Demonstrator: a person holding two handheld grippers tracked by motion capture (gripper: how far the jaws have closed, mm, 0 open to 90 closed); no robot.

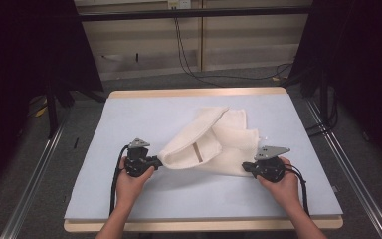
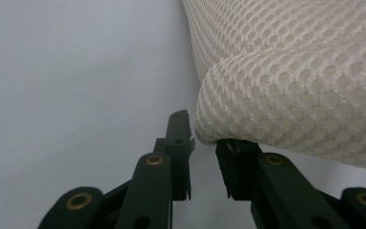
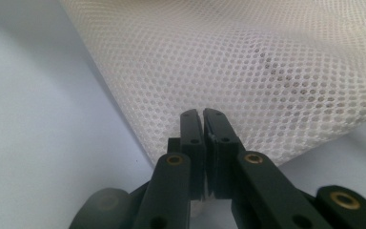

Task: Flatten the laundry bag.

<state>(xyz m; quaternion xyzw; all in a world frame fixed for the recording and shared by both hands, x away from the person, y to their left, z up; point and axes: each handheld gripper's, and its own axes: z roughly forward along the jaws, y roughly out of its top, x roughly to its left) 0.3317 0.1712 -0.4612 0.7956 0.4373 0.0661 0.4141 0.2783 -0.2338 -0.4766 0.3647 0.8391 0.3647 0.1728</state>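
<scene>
At the near edge of the surface (image 1: 129, 124), 2 hands hold the grippers on either side of a white mesh cloth (image 1: 214, 142) that lies crumpled and part-folded across the middle. Left gripper (image 1: 155, 162): jaws apart with a small gap, a rolled fold of the mesh sitting just above the right jaw tip, not pinched as far as the left gripper view shows. Right gripper (image 1: 246, 168): jaws together, clamped on the cloth's near edge.

Step in hand looks like a release on the left side after a fold. Do it well: keep the right clamp steady as anchor, open the left fully before backing off so the mesh holes don't snag a jaw tip, and withdraw level along the surface.

Further out: a brown tag (image 1: 197, 152) on the fold, black cables (image 1: 189, 64) on the floor behind, and dark frame posts either side. Nothing on the surface obstructs.
</scene>
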